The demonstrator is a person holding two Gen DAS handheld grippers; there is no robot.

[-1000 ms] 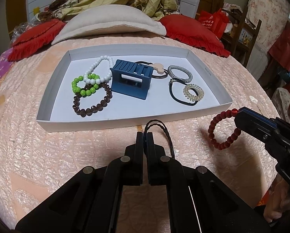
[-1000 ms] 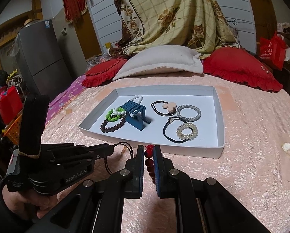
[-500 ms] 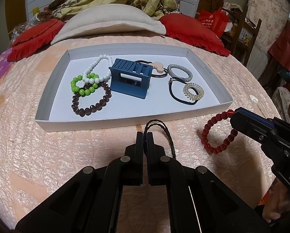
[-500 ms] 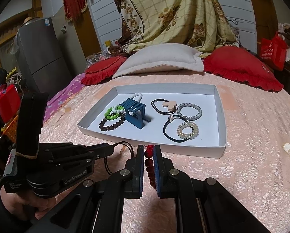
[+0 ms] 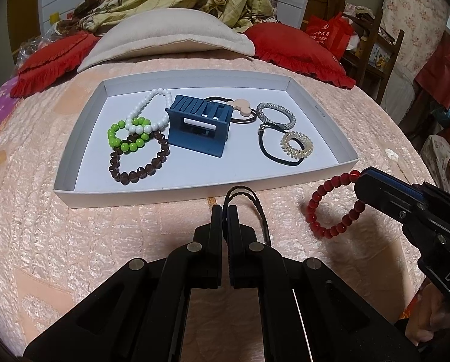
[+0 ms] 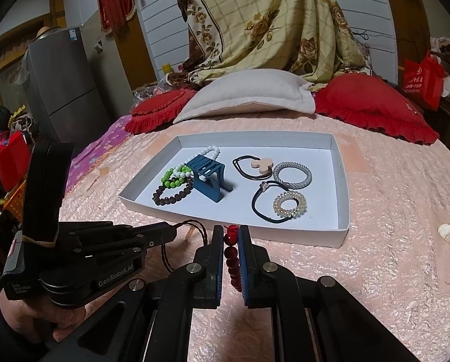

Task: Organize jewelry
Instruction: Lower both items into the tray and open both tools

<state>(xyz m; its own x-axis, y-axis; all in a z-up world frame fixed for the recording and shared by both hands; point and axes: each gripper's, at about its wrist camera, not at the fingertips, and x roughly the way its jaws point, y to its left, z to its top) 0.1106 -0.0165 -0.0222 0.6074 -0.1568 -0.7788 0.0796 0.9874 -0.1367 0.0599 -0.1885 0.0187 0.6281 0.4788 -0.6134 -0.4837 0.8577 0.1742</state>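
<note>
Tray (image 5: pixel 330 126) lies on bedspread (image 5: pixel 59 241), pillows (image 5: pixel 164 36) behind it. In tray: stand (image 5: pixel 199 128) at centre; three bead bracelets (image 5: pixel 137 150) overlapping to its left; hair ties (image 5: pixel 285 138) to its right. Before tray, outside it: cord loop (image 5: pixel 249 202) in left gripper (image 5: pixel 225 211); bead bracelet (image 5: pixel 330 208) to the right, in right gripper (image 6: pixel 231 235).

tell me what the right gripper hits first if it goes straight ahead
Probably the near wall of the white tray, just ahead of the right gripper holding the red bracelet. If it clears the wall, the black hair tie comes next.
</note>
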